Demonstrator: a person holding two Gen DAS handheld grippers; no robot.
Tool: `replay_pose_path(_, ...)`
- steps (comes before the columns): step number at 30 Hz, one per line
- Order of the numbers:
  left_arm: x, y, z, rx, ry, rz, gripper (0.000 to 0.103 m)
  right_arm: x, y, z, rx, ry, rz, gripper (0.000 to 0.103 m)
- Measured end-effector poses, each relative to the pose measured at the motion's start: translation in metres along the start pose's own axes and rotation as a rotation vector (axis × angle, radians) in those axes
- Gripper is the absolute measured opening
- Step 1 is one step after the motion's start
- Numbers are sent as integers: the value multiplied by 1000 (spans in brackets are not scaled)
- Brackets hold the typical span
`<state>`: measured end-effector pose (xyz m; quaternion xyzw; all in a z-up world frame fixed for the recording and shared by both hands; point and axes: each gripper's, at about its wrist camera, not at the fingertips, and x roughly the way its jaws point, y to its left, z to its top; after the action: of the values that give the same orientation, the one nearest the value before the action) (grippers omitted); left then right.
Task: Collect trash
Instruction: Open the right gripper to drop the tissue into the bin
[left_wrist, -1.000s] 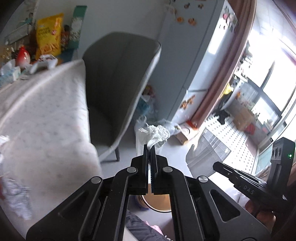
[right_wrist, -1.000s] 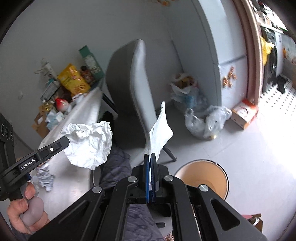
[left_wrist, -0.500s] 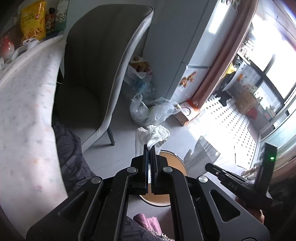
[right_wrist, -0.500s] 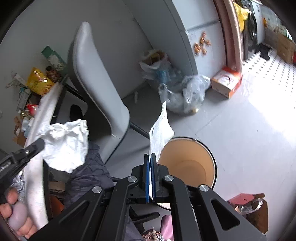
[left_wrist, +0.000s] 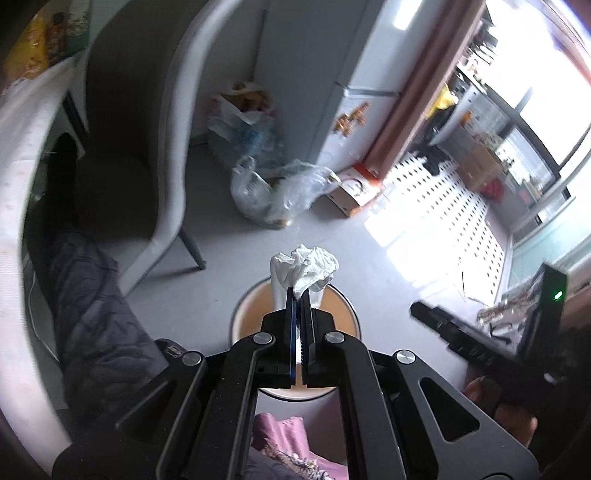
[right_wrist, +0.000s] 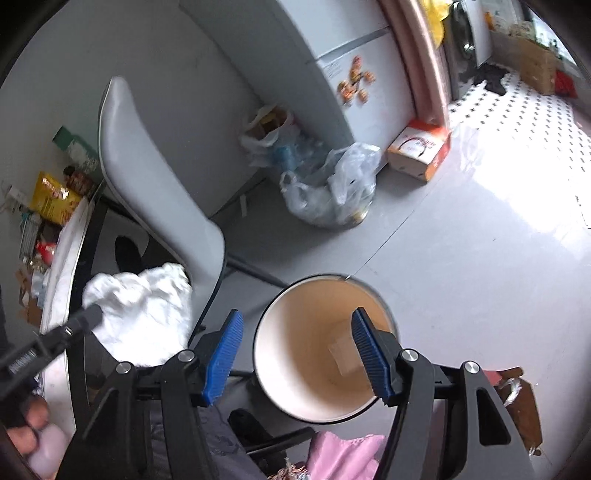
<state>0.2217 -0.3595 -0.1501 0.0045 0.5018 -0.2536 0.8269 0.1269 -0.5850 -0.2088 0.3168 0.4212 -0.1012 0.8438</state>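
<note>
Over the bin (right_wrist: 321, 354), the right gripper (right_wrist: 295, 354) has its blue-padded jaws opening, wide apart with nothing between them; through the gap the bin's tan inside shows, with a flat pale scrap (right_wrist: 345, 356) lying at the bottom. The left gripper (left_wrist: 298, 295) has its jaws pressed together on a crumpled white tissue (left_wrist: 306, 266), which sticks up past the tips and, in the left wrist view, hangs over the far rim of the bin (left_wrist: 243, 314). In the right wrist view the same tissue (right_wrist: 144, 314) sits to the left of the bin, beside the edge of the tabletop (right_wrist: 70, 240), with a hand (right_wrist: 26, 432) on the left gripper's handle. In the left wrist view the right gripper's body (left_wrist: 480, 354) comes in from the right, gripped by a hand (left_wrist: 498, 410).

Behind the bin stands a grey chair (right_wrist: 155, 184) pulled up to the tabletop. Further off on the floor are clear plastic bags (right_wrist: 332, 192) and a small orange and white box (right_wrist: 419, 149), all next to a fridge (right_wrist: 332, 55) with magnets. A yellow snack bag (right_wrist: 51, 197) stands at the far end of the tabletop.
</note>
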Motion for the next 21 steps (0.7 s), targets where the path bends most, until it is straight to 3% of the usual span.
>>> replay_pose_path(2,11,-7,-3,13,27,-23,4,-8,-5,3,13,-17,-10,61)
replay_pose_path(4,21,-10,-4,10,60,-36,36,-14,-11,5,30,-20,-2,61)
replay_pose_path(5,21,-9,-5,-6,52,-41,72,-16,-12,5,34,-21,1,61)
replay_pose_path(6,18,-7,-7,-18,24,-42,83,-19,-11,5,31,-24,-2,61)
replay_pose_path(13,-1,2,-6,-55,-24,-6,84,-30,-4,10,11,-54,-7,66)
replay_pose_path(21,-57,23,1,-113,-158,26,93,-50,42,3,-82,-103,-2,90)
